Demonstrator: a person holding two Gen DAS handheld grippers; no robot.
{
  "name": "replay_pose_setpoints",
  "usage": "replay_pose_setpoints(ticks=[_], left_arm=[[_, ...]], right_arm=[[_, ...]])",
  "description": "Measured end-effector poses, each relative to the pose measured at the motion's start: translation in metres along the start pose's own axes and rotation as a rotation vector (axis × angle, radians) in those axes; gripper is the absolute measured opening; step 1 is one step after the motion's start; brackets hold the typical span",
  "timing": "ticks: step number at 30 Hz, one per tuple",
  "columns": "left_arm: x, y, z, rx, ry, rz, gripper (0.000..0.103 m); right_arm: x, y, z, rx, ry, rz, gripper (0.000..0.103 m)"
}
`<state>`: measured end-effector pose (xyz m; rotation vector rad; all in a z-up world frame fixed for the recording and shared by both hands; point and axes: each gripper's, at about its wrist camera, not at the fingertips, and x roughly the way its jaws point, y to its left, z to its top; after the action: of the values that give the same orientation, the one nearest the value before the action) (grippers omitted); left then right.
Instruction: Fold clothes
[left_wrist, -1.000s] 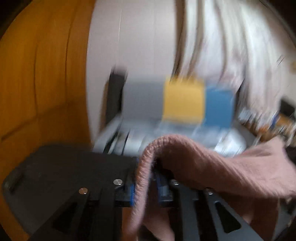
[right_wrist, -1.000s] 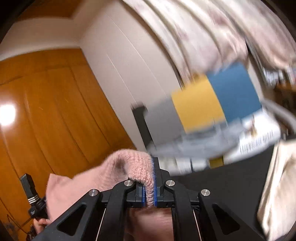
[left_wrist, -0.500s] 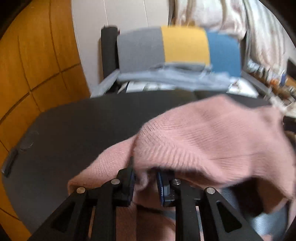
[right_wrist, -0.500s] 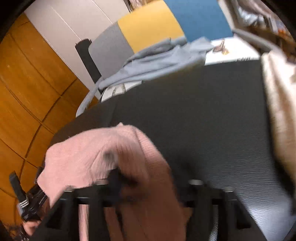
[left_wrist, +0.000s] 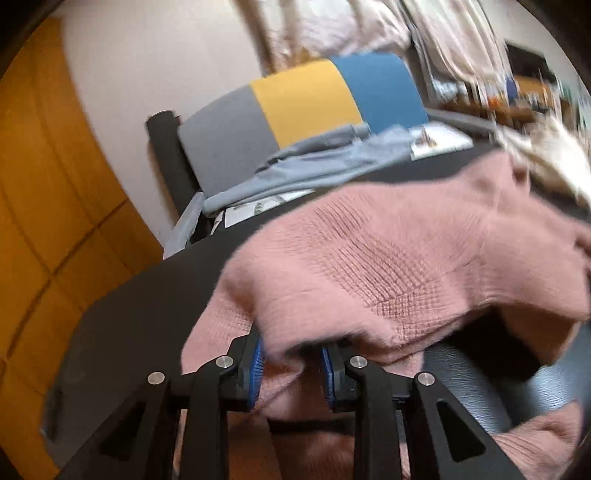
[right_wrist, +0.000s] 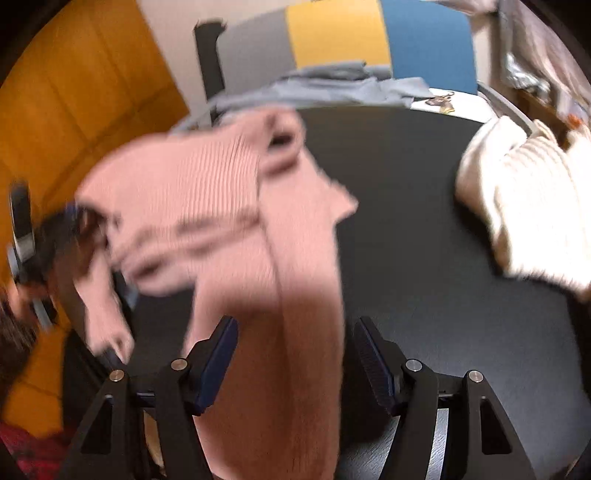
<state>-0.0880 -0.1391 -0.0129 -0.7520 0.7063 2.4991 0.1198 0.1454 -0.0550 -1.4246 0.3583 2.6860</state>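
Note:
A pink knit sweater (left_wrist: 388, 258) lies rumpled over the black table (left_wrist: 140, 306). In the left wrist view a thick fold of it fills the gap between the blue pads, and my left gripper (left_wrist: 291, 363) is shut on that fold. In the right wrist view the sweater (right_wrist: 221, 192) is spread from far left toward me. A long strip of it runs down between the fingers of my right gripper (right_wrist: 295, 354), which stands wide open with neither pad pressing on it. The sweater is blurred there.
A cream knit garment (right_wrist: 524, 206) sits on the right side of the table (right_wrist: 424, 221). Beyond the far edge stands a chair with a grey, yellow and blue back (right_wrist: 336, 33), with a grey-blue garment (right_wrist: 325, 85) draped on it. An orange wood wall (left_wrist: 37, 184) is on the left.
Both grippers came down from mid-air to the table with the sweater. The right gripper has opened and let go; the sweater now lies spread on the table.

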Motion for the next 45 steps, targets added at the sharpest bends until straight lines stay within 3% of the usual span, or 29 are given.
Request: replay_pose_setpoints(ticks=[2, 3, 6, 10, 14, 20, 24, 27, 30, 32, 34, 37, 40, 42, 45], left_arm=[[0.007, 0.001, 0.002, -0.028, 0.027, -0.003, 0.024], [0.011, 0.002, 0.003, -0.042, 0.041, -0.005, 0.024], [0.018, 0.000, -0.003, -0.061, 0.054, -0.007, 0.024], [0.027, -0.004, -0.015, -0.077, 0.058, -0.009, 0.024], [0.033, -0.008, -0.025, -0.087, 0.057, -0.008, 0.024], [0.037, -0.005, -0.028, -0.112, 0.059, -0.030, 0.026], [0.039, -0.003, -0.030, -0.128, 0.060, -0.045, 0.028], [0.041, -0.002, -0.032, -0.140, 0.061, -0.057, 0.029], [0.043, 0.003, -0.033, -0.162, 0.063, -0.085, 0.029], [0.039, 0.011, -0.033, -0.205, 0.066, -0.120, 0.029], [0.027, 0.020, -0.032, -0.299, 0.071, -0.181, 0.028], [0.007, 0.025, -0.033, -0.444, 0.071, -0.292, 0.029], [0.004, 0.013, -0.035, -0.478, 0.138, -0.370, 0.031], [0.008, 0.000, -0.039, -0.486, 0.190, -0.382, 0.031], [0.012, -0.014, -0.041, -0.484, 0.226, -0.366, 0.031]], right_arm=[[0.000, 0.006, -0.002, -0.033, -0.020, -0.014, 0.013], [-0.005, 0.008, 0.003, -0.044, -0.044, -0.015, 0.011], [-0.026, 0.010, 0.030, -0.078, -0.130, -0.039, 0.011], [-0.057, 0.004, 0.089, -0.149, -0.264, -0.179, 0.011], [-0.059, -0.020, 0.146, -0.139, -0.328, -0.285, 0.011], [0.001, -0.063, 0.201, -0.102, -0.297, -0.429, 0.011], [0.061, -0.088, 0.218, -0.055, -0.199, -0.481, 0.012], [0.106, -0.103, 0.214, -0.009, -0.053, -0.429, 0.016], [0.081, -0.100, 0.207, 0.028, -0.124, -0.366, 0.030], [0.048, -0.092, 0.195, 0.070, -0.219, -0.303, 0.043], [0.011, -0.076, 0.175, 0.097, -0.327, -0.206, 0.070], [-0.021, -0.044, 0.137, 0.041, -0.378, -0.034, 0.073], [-0.026, -0.004, 0.095, -0.100, -0.339, 0.094, 0.073], [-0.014, 0.029, 0.069, -0.245, -0.291, 0.086, 0.073], [0.015, 0.063, 0.045, -0.436, -0.241, -0.031, 0.073]])
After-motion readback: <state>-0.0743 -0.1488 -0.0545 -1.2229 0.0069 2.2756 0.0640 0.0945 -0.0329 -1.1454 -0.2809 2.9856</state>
